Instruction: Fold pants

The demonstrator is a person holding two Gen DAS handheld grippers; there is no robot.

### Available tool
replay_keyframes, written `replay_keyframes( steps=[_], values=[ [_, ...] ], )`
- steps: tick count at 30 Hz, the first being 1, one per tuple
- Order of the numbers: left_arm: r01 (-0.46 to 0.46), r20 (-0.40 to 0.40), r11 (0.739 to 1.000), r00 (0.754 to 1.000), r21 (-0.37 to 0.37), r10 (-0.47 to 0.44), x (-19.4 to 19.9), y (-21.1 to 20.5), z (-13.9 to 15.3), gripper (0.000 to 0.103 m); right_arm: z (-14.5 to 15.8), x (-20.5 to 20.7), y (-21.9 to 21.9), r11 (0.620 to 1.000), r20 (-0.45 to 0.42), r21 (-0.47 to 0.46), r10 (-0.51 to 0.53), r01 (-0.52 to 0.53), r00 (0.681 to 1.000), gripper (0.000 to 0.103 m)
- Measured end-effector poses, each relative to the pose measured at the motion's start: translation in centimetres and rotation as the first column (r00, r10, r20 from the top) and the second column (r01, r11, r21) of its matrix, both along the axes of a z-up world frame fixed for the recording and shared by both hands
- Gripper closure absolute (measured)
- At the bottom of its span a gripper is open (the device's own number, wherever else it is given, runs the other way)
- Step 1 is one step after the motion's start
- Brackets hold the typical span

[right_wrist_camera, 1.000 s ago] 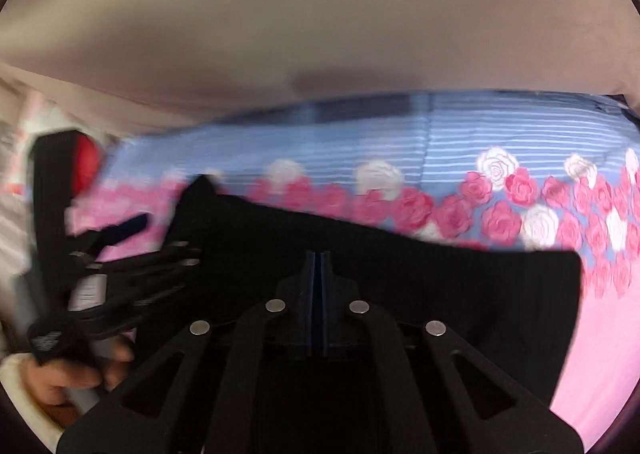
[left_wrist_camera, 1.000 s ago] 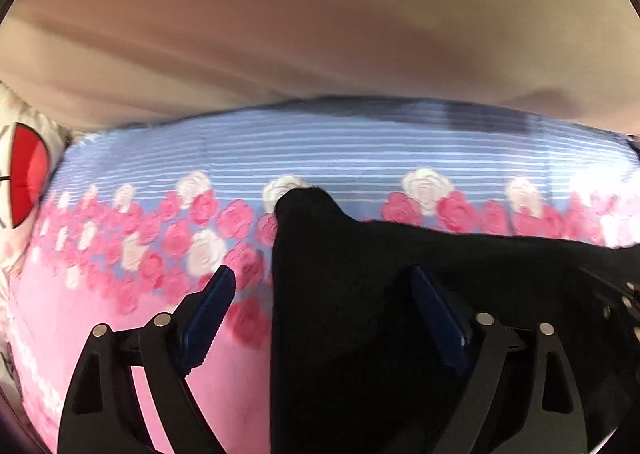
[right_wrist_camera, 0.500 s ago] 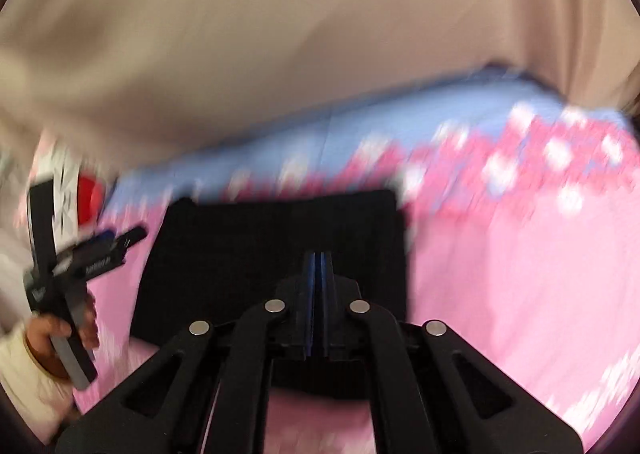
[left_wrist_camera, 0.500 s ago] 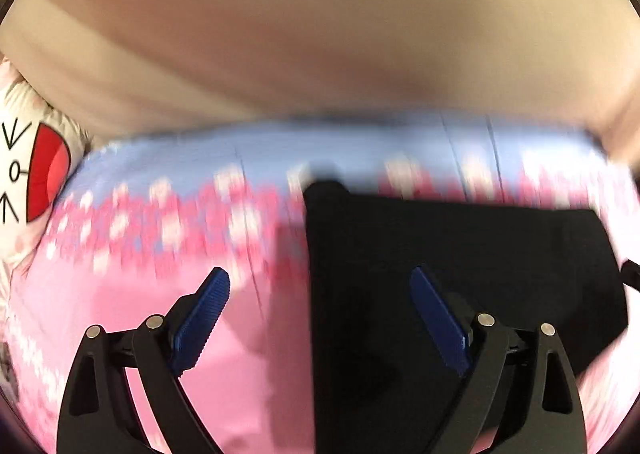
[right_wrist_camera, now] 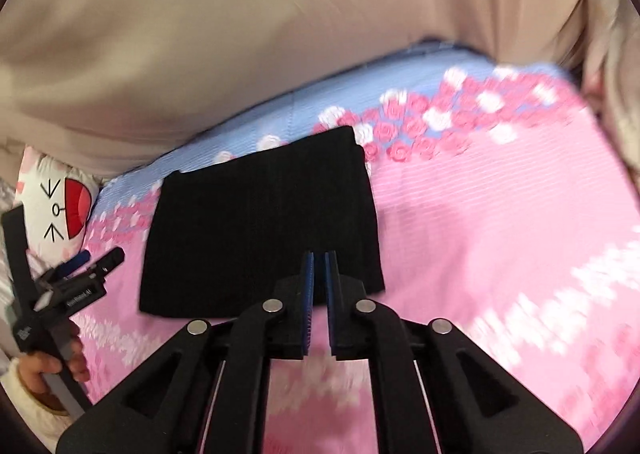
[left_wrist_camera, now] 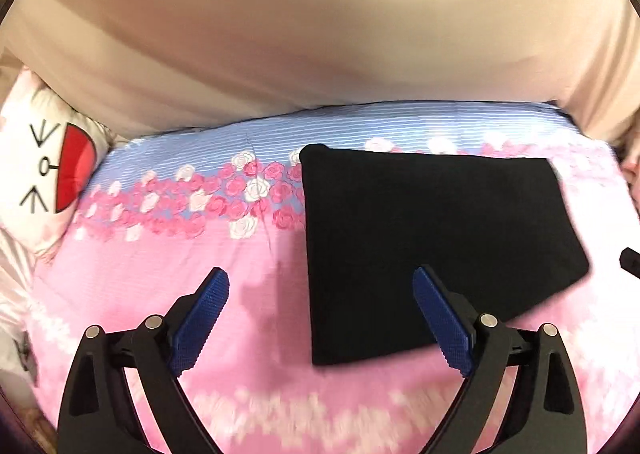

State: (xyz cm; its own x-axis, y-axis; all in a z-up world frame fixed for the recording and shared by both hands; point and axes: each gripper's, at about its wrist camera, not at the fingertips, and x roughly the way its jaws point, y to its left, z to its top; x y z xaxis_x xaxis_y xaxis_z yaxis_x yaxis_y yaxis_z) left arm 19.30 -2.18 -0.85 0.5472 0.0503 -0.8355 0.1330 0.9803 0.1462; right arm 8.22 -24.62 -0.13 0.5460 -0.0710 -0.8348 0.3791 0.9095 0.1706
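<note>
1. Now the black knitted pants lie folded into a compact rectangle on the pink bed sheet with a rose band and blue stripes, near the far edge by the beige curtain-like backdrop. Nothing holds them.

2. The left gripper has its blue-padded jaws wide apart and holds nothing; it hangs above the sheet, with the left edge of the pants between its fingers in the view.

3. The right gripper has its jaws almost closed, with only a thin gap, and no cloth is visible in this gap. It is above the near edge of the pants, apart from them as far as one can judge.

4. The fold seems finished, so the main risk is to disturb it. If a gripper drops low while it passes over, a finger could catch the near edge and pull the top layer open.

5. The knit looks soft and thick, so the layers may spring up a little by themselves and make the stack uneven.

6. The white cartoon-face pillow is well apart and gives no danger.
</note>
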Motion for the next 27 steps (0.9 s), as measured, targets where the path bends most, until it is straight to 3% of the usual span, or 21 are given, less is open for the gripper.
replay_keyframes(
  steps=[3,8,12,27],
  values=[
    [0.004,0.003,1.000,1.000,-0.008,-0.004,-2.8,-0.6,2.7,0.010,2.2,-2.0,1.9,1.000,0.019,-0.021,-0.014,0.014,1.000,0.097],
    [0.005,0.020,1.000,1.000,0.025,-0.005,-5.9,-1.6,4.6,0.009,4.4,-3.0,4.6,0.998,0.043,-0.059,0.000,0.002,0.999,0.096],
    [0.004,0.011,1.000,1.000,0.000,-0.004,-6.7,-1.2,4.5,0.009,5.2,-3.1,6.4,0.992,0.052,-0.126,0.016,-0.009,0.999,0.096],
    [-0.004,0.020,1.000,1.000,-0.012,0.004,-7.9,-0.3,3.8,0.009,5.5,-3.6,8.4,0.988,0.071,-0.156,0.018,-0.007,0.997,0.096]
  ],
)
